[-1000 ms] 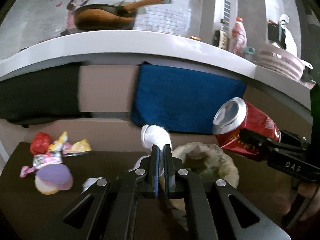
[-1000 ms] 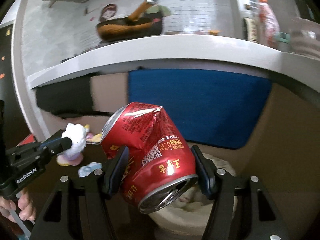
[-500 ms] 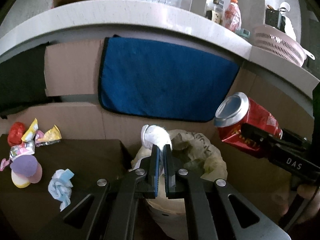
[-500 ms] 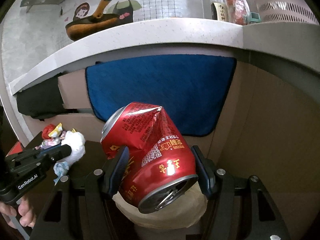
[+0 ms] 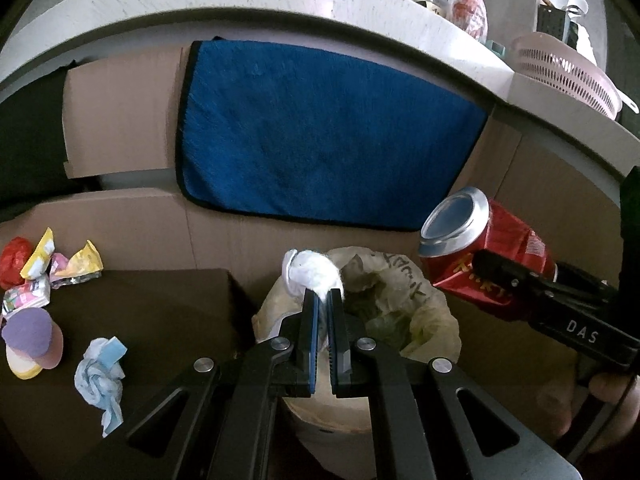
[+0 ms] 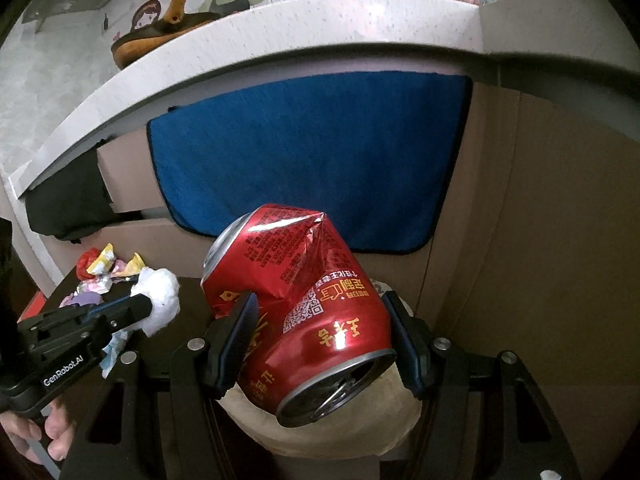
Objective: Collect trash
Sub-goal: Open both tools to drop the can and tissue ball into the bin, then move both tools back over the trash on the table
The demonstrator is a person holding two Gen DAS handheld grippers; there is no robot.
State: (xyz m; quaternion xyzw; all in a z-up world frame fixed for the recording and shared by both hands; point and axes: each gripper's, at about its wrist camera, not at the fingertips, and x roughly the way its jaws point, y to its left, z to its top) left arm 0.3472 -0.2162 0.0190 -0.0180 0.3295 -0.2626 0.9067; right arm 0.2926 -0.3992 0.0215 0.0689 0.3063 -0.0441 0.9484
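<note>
Both grippers have been carried forward and downward since the earlier frames, so that the lined bin [image 5: 416, 304] now sits directly under their tips and the pan on the counter has slid out of the left view.

Nearest the left camera, the left gripper [image 5: 323, 300] is seen with its jaws pressed together on a white tissue wad [image 5: 310, 274], which is held just above the near rim of the bin. In the right view, the right gripper [image 6: 320, 320] is seen clamped on a crushed red can [image 6: 304, 300], tilted with its open end toward the camera, over the bin's mouth. A hand [image 6: 36, 436] is partly visible gripping the left tool's handle.

To the left of the bin, a dark tabletop [image 5: 160, 320] is seen, its edge close beside the bin. A crumpled blue-and-white tissue [image 5: 100, 376] is lying on it, with a purple and yellow round object [image 5: 30, 340] beside it and candy wrappers [image 5: 60, 266] farther back.

Behind the bin, brown cardboard panels [image 5: 520, 184] are lined along the wall, leaving open space above the bin. A blue towel [image 5: 320, 128] is hung over them. Above, a pale speckled counter [image 5: 280, 0] is seen, carrying a pink basket [image 5: 568, 72] and bottles [image 5: 470, 12].
</note>
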